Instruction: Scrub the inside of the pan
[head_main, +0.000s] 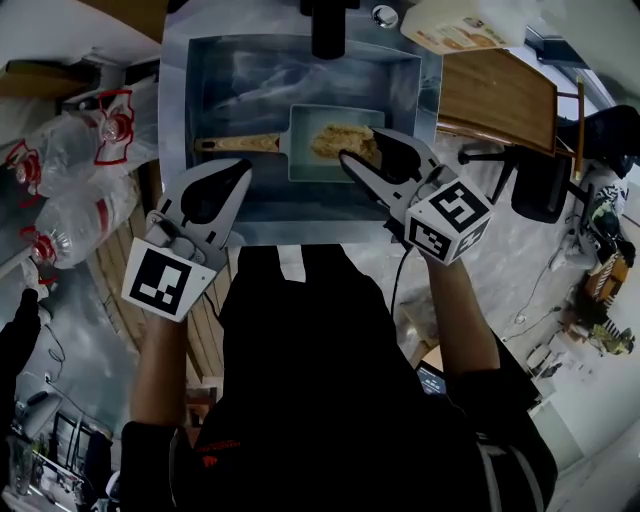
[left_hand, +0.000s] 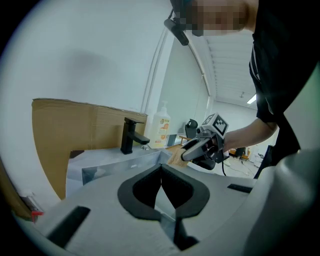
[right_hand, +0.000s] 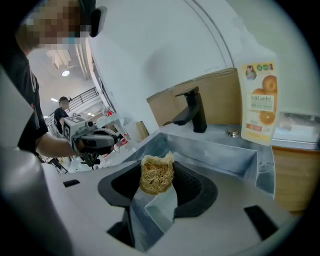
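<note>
A pale rectangular pan (head_main: 312, 166) with a wooden handle (head_main: 238, 144) lies in the steel sink (head_main: 215, 80), handle pointing left. My right gripper (head_main: 362, 148) hangs over the pan's right half, shut on a tan fibrous scrubber (head_main: 338, 140). In the right gripper view the scrubber (right_hand: 156, 172) stands pinched between the jaws of the right gripper (right_hand: 157, 181), with a corner of the pan (right_hand: 162, 207) below it. My left gripper (head_main: 240, 170) hovers at the sink's front left, near the handle's end. Its jaws meet at the tip with nothing between them, as the left gripper (left_hand: 161, 167) shows in its own view.
A black faucet (head_main: 328, 30) stands at the sink's far rim, with an orange-labelled soap bottle (head_main: 460, 25) beside it. A wooden board (head_main: 495, 95) lies right of the sink. Clear plastic bottles (head_main: 70, 140) crowd the left side. Cardboard (left_hand: 55, 135) stands behind the sink.
</note>
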